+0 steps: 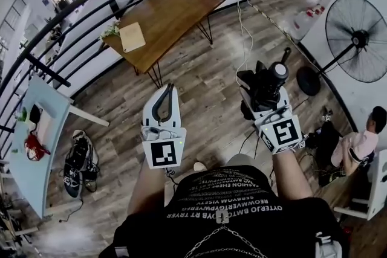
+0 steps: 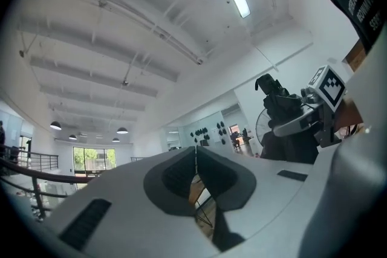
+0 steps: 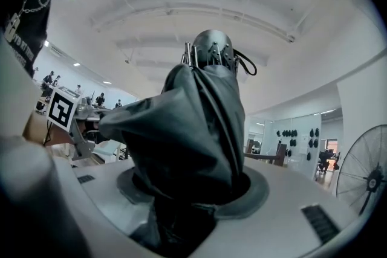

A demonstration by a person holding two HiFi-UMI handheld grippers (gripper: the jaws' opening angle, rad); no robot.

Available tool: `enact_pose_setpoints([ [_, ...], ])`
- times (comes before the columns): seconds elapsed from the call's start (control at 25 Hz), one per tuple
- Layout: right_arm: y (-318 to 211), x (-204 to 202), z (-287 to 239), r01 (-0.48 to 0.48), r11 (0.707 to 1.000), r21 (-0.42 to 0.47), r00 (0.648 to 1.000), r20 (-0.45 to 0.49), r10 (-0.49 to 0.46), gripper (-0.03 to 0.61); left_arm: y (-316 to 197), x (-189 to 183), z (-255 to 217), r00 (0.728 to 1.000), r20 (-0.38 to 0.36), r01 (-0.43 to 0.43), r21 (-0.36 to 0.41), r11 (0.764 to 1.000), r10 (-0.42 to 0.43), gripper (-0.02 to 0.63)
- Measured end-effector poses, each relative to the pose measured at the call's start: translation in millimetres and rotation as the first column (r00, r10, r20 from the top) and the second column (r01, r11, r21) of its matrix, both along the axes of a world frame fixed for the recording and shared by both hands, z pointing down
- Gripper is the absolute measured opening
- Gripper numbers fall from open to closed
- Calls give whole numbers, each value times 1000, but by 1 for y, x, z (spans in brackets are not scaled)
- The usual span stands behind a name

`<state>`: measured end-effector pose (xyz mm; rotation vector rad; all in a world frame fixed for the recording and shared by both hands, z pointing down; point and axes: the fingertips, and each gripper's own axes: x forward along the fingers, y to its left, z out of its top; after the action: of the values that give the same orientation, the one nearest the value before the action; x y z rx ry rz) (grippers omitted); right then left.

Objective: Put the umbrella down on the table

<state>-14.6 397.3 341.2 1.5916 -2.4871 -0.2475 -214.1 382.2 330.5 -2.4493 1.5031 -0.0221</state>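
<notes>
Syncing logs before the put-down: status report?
Left gripper shut, empty. Right gripper shut on folded black fabric umbrella. Brown wooden table ahead, nothing standing between.

Umbrella (image 3: 193,130) black, slight sheen; left tool (image 1: 164,93), right tool (image 1: 263,96) white, dark grey pads, black-and-white square markers; desk (image 1: 175,9) warm brown wood; side desk (image 1: 48,130) pale blue; floor (image 1: 205,75) grey-brown planks; fan (image 1: 357,39) black; railing (image 1: 43,69) black; shirt (image 1: 242,214) black, white lettering.

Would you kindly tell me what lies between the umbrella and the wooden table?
In the head view, only plank floor separates the umbrella, held in the right gripper, from the table; a thin white cable trails across it.
</notes>
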Motion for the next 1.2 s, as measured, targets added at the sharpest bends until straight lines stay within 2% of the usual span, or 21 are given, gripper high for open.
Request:
enact_pose_setpoints([
  [0.08,2,-6,-3,-5,1000,6,1000,-13,5,245,-3,-5,0,1000,-27,-5,0,1000,5,31],
  [0.28,2,-5,-12,-26,999,19,1000,-9,26,245,-6,-7,3,999,-37,-20,-23,1000,19,31],
  [0.4,2,-3,-11,-32,999,25,999,-2,32,245,-9,-6,4,994,-103,-54,-71,996,47,31],
  [0.48,0,1,-9,-35,999,23,999,6,35,245,-14,-3,-2,990,-123,-71,-61,996,63,31],
  [1.0,-52,26,3,14,1000,-6,1000,-11,-14,247,-54,20,-2,1000,-28,-9,-29,1000,8,31],
  [1.2,-86,36,8,39,999,-8,999,7,-39,246,-81,31,4,1000,2,13,-43,999,-13,31],
])
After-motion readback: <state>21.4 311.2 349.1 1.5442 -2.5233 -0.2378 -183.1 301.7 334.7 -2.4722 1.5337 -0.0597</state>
